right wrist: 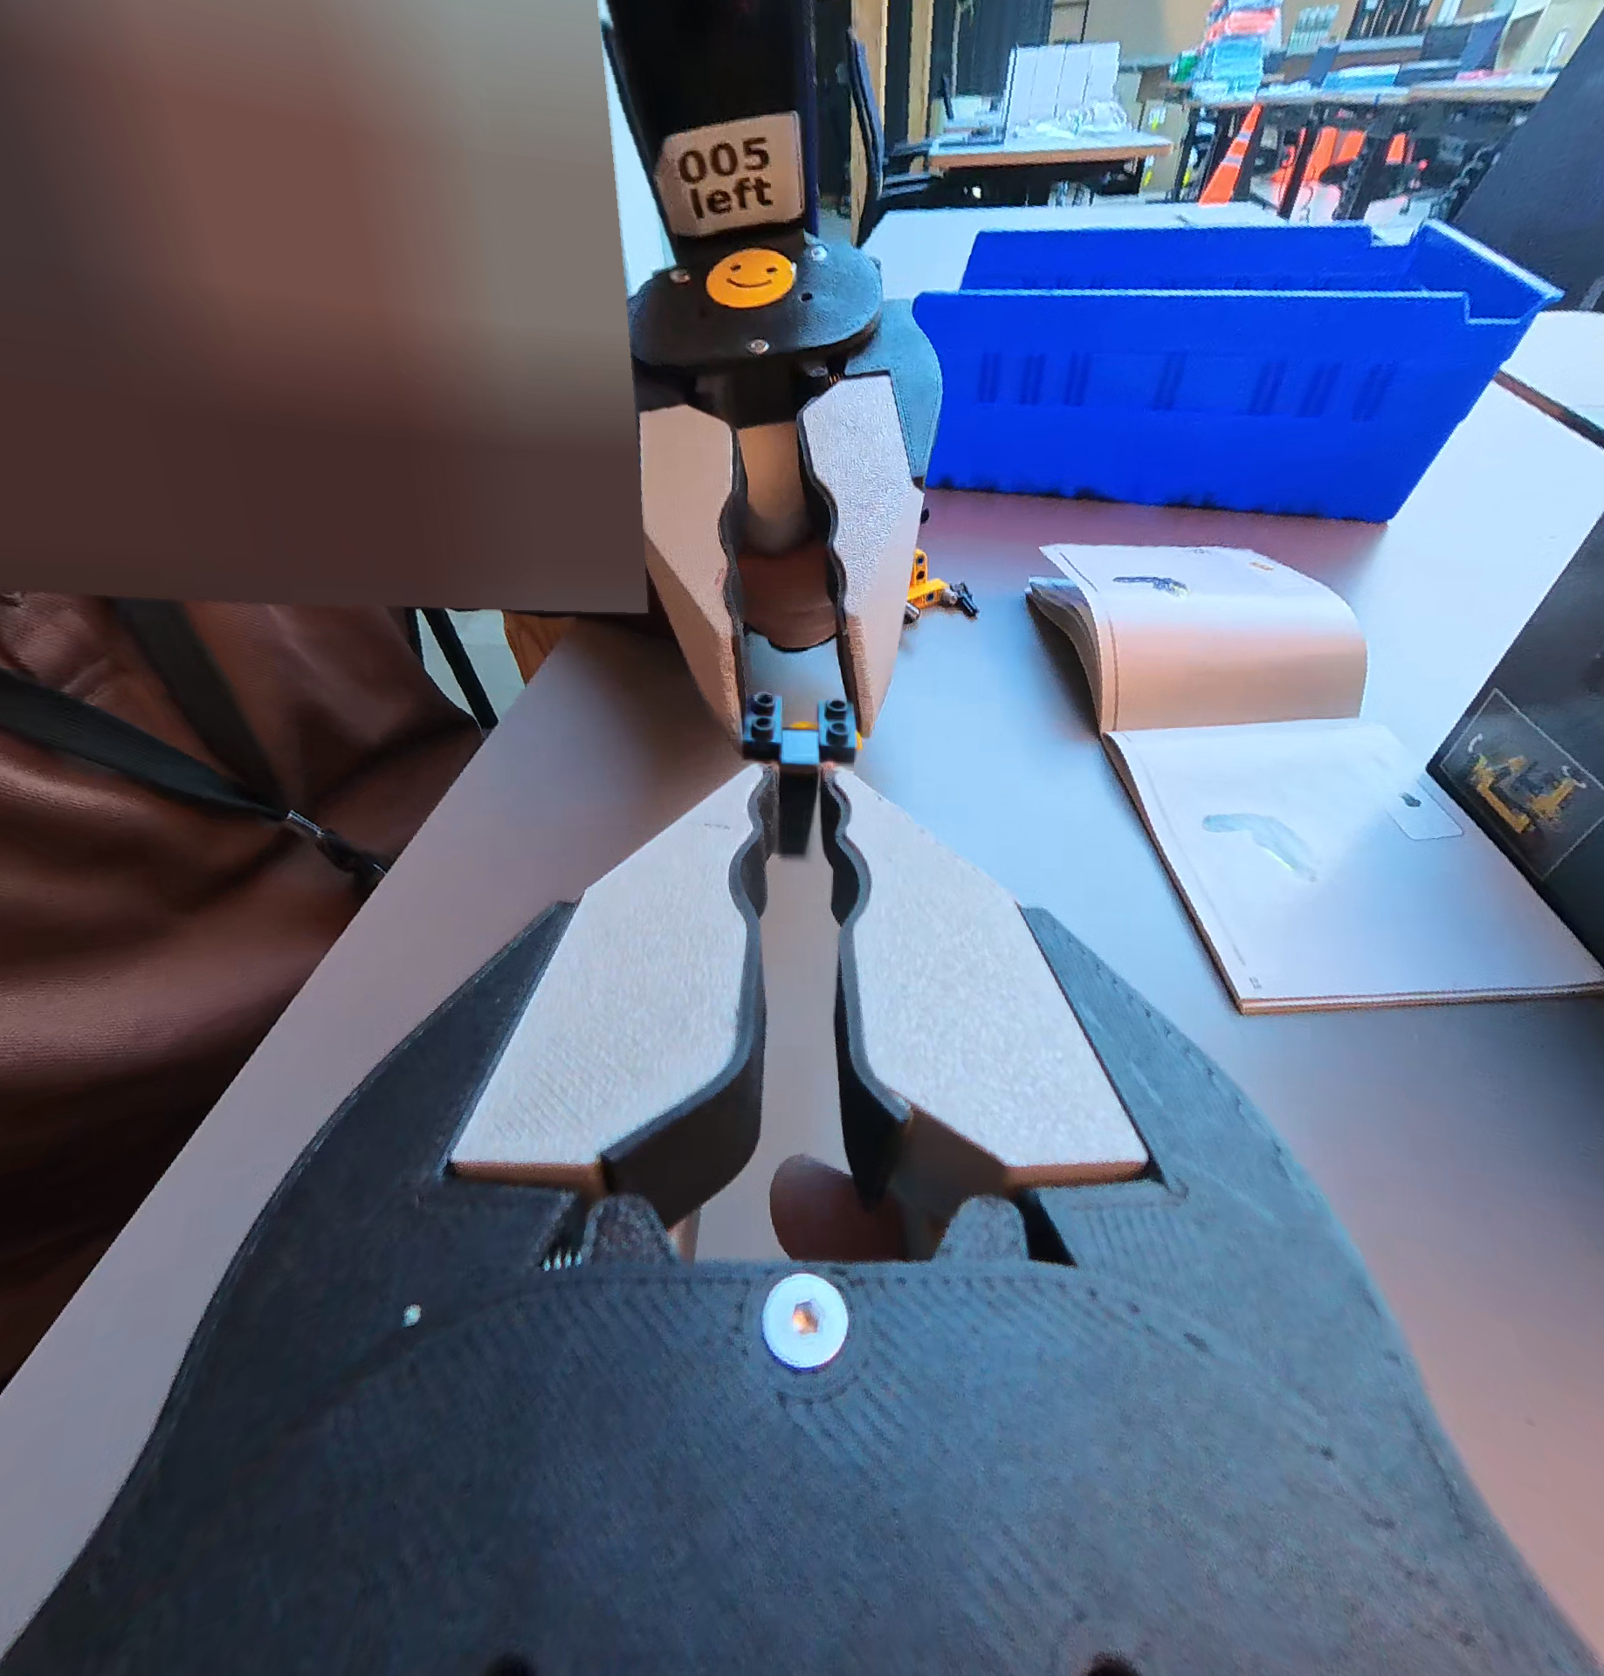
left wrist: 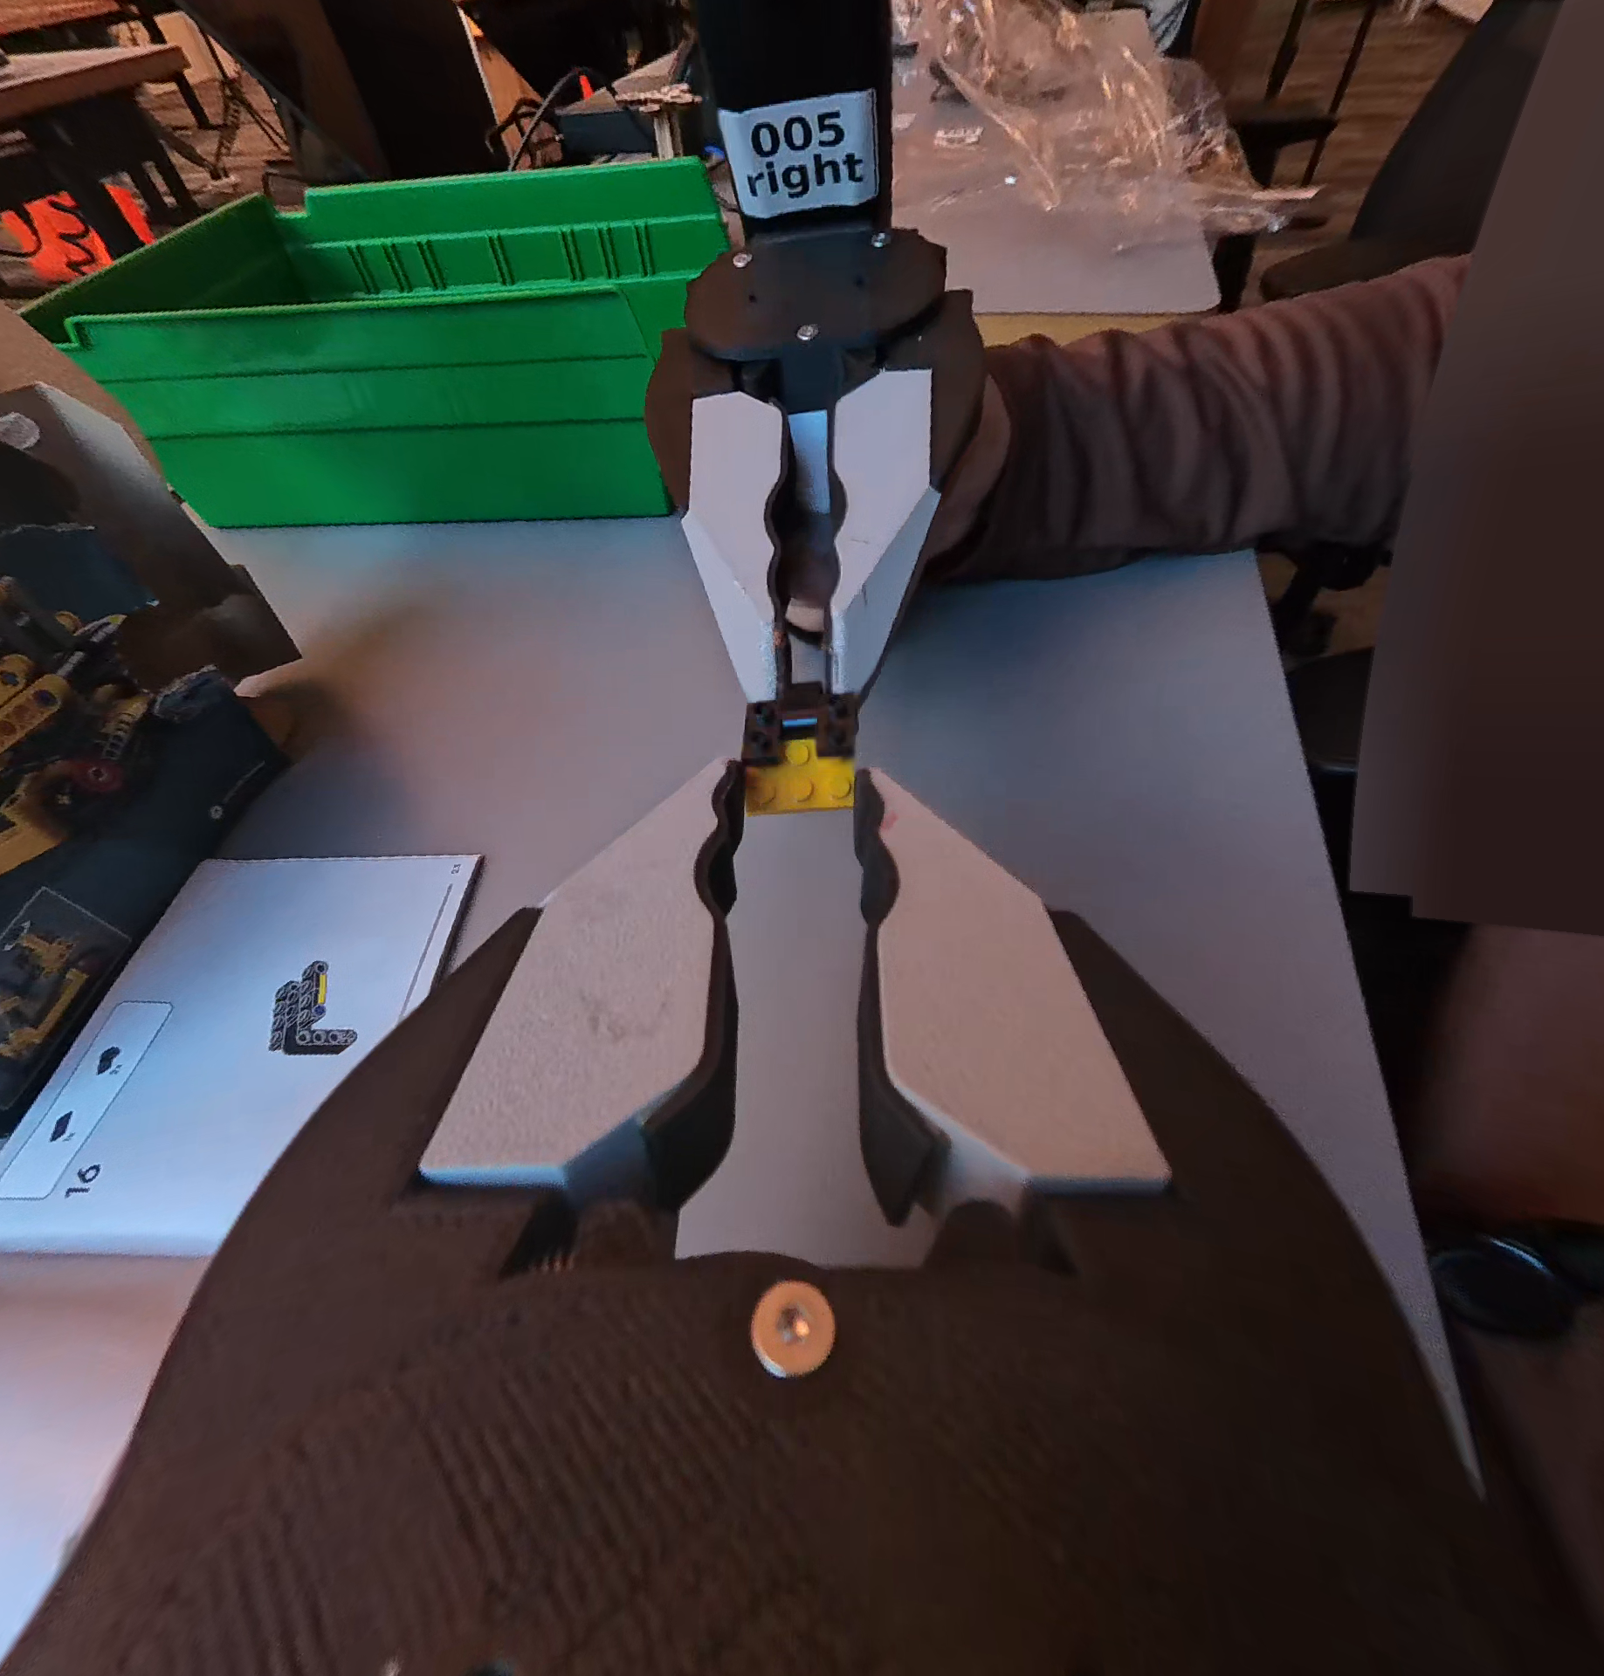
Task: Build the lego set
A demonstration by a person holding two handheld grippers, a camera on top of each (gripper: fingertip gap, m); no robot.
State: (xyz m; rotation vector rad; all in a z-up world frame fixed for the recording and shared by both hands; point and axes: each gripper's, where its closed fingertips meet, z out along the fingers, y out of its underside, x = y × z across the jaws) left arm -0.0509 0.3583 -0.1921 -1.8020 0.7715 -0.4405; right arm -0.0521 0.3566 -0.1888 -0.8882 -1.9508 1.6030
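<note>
In the left wrist view my left gripper (left wrist: 798, 791) is shut on a small yellow plate (left wrist: 800, 787) that carries black studded bricks (left wrist: 762, 730) on its far edge, held above the grey table (left wrist: 508, 653). My right gripper (left wrist: 802, 694) faces it tip to tip, shut on a narrow black piece (left wrist: 800, 716) that touches the assembly between the black bricks. In the right wrist view my right gripper (right wrist: 796, 782) grips the black piece (right wrist: 794, 812). The left gripper (right wrist: 802, 718) holds the assembly (right wrist: 766, 725) just beyond it.
A green bin (left wrist: 399, 399) stands at the back left, a blue bin (right wrist: 1215, 399) opposite. An open instruction booklet (left wrist: 235, 1043) (right wrist: 1306, 816) and the set's box (left wrist: 54, 725) (right wrist: 1560, 771) lie beside the grippers. Loose yellow and black pieces (right wrist: 939, 594) lie on the table. A sleeve (left wrist: 1188, 426) reaches in. Less than 4 cm separates the two grippers' tips.
</note>
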